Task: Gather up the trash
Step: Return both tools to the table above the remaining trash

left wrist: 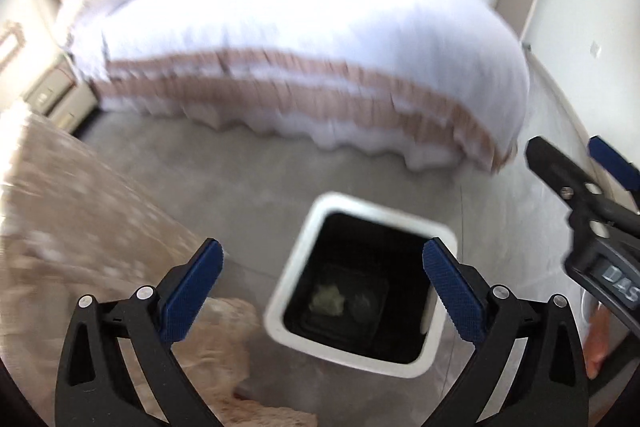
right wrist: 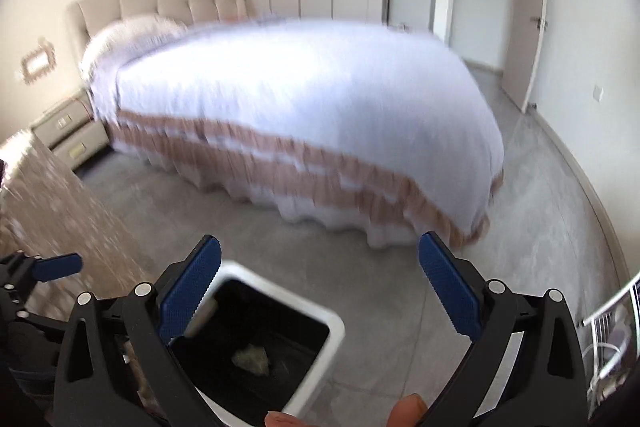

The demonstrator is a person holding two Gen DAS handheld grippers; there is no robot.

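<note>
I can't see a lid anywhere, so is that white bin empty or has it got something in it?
Not empty: the white bin stands open, with a pale crumpled scrap on its dark bottom.

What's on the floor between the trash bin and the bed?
Nothing: the grey floor between the bin and the bed is bare, seen in both wrist views.

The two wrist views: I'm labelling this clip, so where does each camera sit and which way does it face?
Left wrist: on the left gripper, open, angled down into the white bin; the right gripper shows at the right edge.
Right wrist: on the right gripper, open, facing the bed; fingertips show below.
Shared: bin, crumpled trash inside, bed, grey floor.
</note>
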